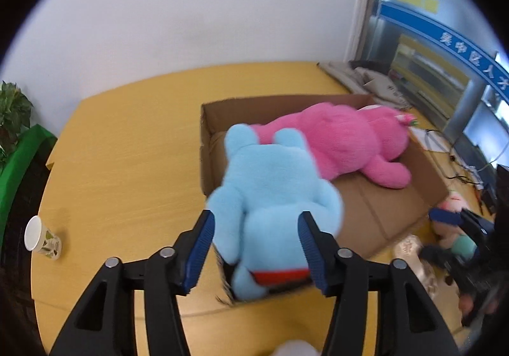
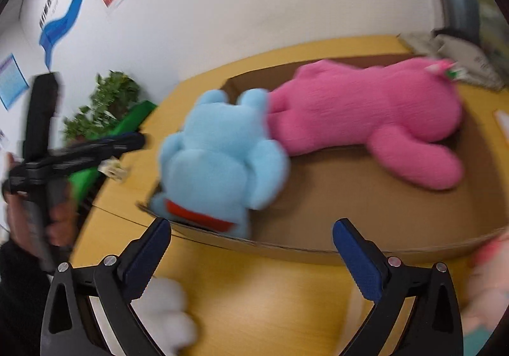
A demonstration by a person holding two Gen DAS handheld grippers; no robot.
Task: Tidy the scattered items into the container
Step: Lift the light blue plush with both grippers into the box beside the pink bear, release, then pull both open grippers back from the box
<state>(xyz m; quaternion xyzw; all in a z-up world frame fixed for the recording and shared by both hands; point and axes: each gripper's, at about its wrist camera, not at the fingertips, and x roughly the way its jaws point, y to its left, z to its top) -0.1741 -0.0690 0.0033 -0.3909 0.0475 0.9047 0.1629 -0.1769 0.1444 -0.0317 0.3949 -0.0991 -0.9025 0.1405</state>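
The blue plush toy (image 1: pixel 270 197) is lying over the cardboard box (image 1: pixel 381 206) edge beside the pink plush toy (image 1: pixel 350 139), both grippers' fingers (image 1: pixel 203 247) are standing open and empty, so grabbing another toy is probably coming next.

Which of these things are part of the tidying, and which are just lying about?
Part of the job: cardboard box, pink plush, blue plush, white plush, small doll.

Lying about: paper cup, potted plant, papers.
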